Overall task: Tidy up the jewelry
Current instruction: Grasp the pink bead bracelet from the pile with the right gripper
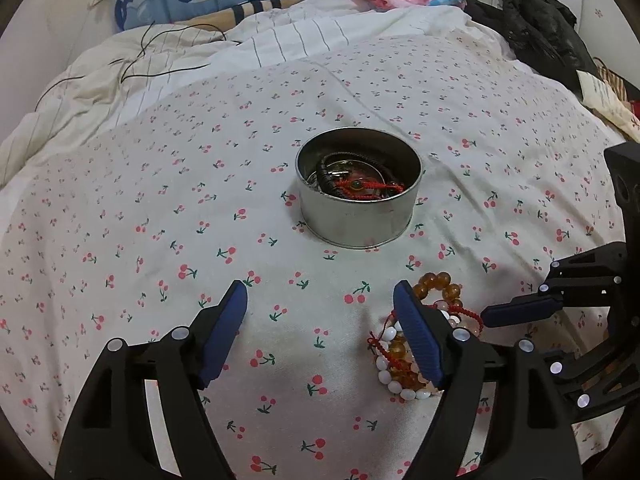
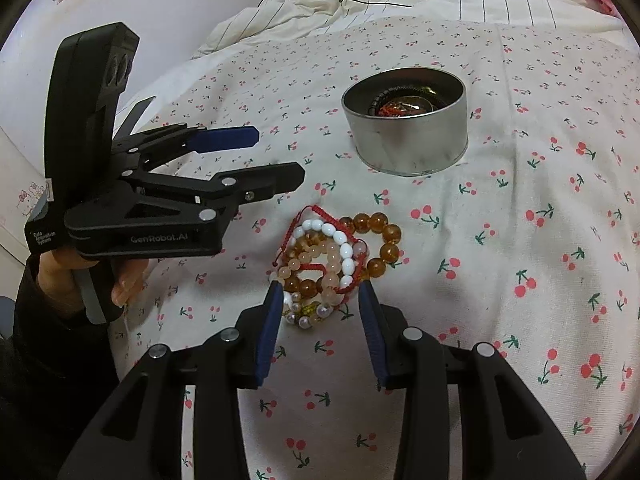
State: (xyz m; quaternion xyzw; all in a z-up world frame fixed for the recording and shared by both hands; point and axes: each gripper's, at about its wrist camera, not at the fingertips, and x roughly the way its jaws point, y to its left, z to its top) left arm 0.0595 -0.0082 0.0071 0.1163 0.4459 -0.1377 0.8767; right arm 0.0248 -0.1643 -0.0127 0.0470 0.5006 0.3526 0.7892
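A round metal tin stands on the cherry-print bedsheet and holds a black cord bracelet and a red string bracelet. A pile of bead bracelets, amber, white, pink and red string, lies on the sheet in front of the tin. My right gripper is open, its fingers on either side of the near end of the pile, holding nothing. My left gripper is open and empty, just left of the pile; its right finger hides part of it.
A rumpled striped quilt with a thin black cable lies behind the sheet. A black garment lies at the back right. The left gripper and the hand holding it hover left of the pile in the right wrist view.
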